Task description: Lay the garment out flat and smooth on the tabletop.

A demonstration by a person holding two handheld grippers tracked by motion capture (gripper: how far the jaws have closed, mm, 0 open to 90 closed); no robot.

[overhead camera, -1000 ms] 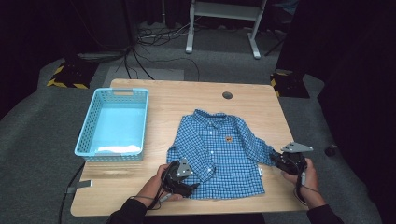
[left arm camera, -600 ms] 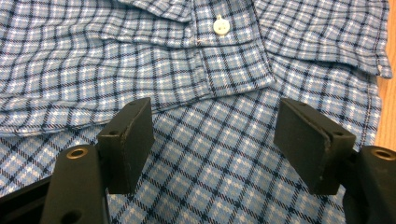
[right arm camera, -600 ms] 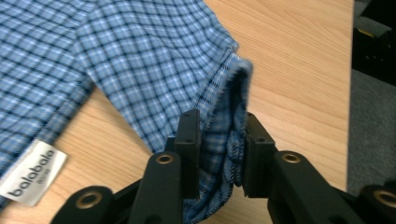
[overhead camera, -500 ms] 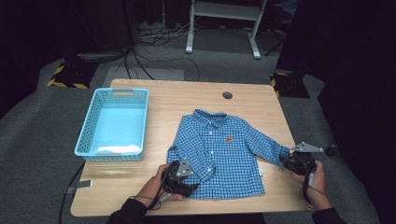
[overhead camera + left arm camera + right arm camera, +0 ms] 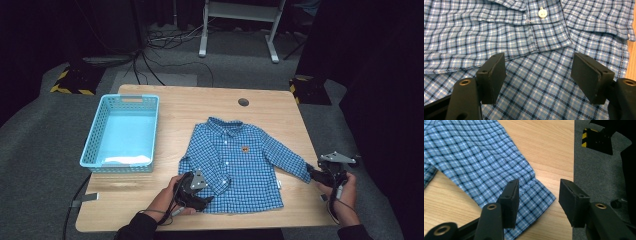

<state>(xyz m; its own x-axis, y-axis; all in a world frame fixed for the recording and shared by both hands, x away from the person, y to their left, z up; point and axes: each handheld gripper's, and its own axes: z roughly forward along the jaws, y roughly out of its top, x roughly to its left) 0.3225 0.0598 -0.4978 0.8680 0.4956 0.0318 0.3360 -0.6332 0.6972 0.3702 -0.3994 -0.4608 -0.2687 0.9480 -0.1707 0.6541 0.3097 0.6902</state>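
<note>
shirt [image 5: 235,162], blue check, lies flat and face up on the desk [image 5: 200,107], collar toward the far edge, hem near the person's edge, just right of the basket [image 5: 122,132]. versus the earlier frames: right sleeve cuff [image 5: 534,192] was pinched at the desk's right edge, now it lies loose on the wood; right gripper [image 5: 327,175] has drifted outward past the desk corner and its jaws have just been opening, about half apart, cuff tip between them in the right gripper view but pads not pressing it. left gripper [image 5: 192,187] unchanged, same spot over the shirt's lower left hem by the folded left sleeve, jaws wide apart, nothing clamped, fabric below them in the left gripper view. shirt body and basket have not shifted. surface: light wood desk with rounded corners, a round cable hole [image 5: 243,102] near the far edge, light blue plastic basket at the left with something pale inside at its near end. room: grey carpet, dark surroundings, white metal frame legs [image 5: 240,30] behind the desk, loose cables [image 5: 160,37] on the floor, yellow and black striped blocks [image 5: 72,82] at both sides.
</note>
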